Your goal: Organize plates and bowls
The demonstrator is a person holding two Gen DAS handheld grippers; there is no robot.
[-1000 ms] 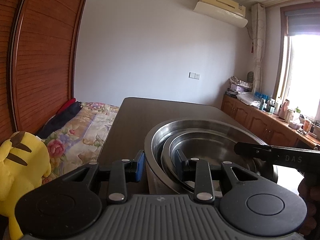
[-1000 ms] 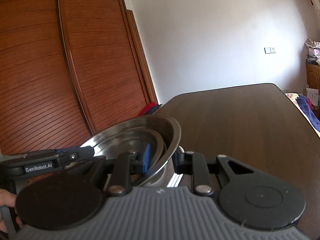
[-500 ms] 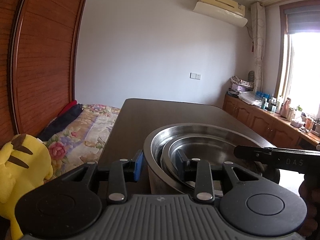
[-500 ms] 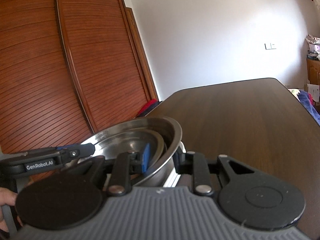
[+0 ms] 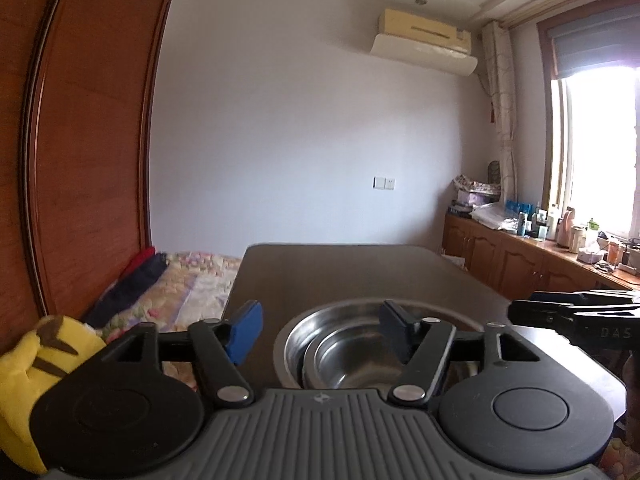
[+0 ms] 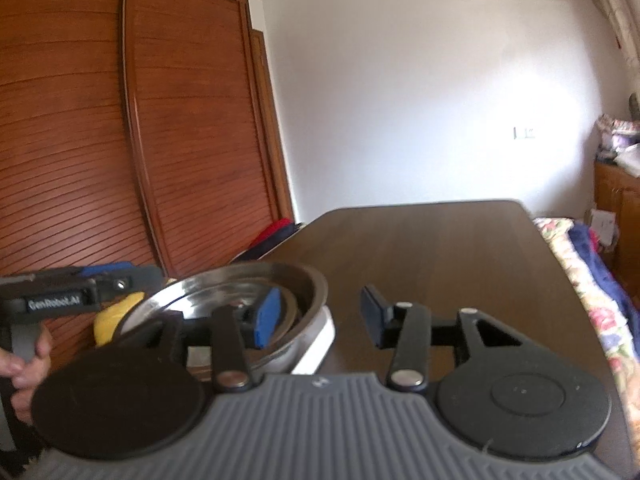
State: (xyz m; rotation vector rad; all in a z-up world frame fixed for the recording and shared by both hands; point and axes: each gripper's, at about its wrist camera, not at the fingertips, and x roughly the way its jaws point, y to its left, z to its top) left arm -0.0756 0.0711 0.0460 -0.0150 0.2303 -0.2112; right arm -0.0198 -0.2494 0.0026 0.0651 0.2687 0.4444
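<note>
A stack of nested steel bowls (image 5: 352,360) stands at the near end of the dark wooden table (image 5: 340,268). My left gripper (image 5: 320,330) is open wide and its jaws are opening. Its blue left pad is outside the big bowl's rim, its right pad above the inside, neither touching. In the right wrist view the bowls (image 6: 224,296) rest on a white flat object (image 6: 320,340). My right gripper (image 6: 320,316) straddles the bowl's right rim. One pad is inside and one outside, the jaws are opening, and both pads are clear of the metal.
A yellow plush toy (image 5: 48,360) sits left of the table's near end. A bed with a flowered cover (image 5: 192,280) lies along the wooden wardrobe (image 6: 120,140). A low cabinet with bottles (image 5: 540,252) runs under the window. Bare tabletop (image 6: 440,248) stretches beyond the bowls.
Both grippers were shut on opposite rims of the big bowl and have let go, their jaws spreading wide. Both have lifted and drawn back a little; the bowls stay on the table.
</note>
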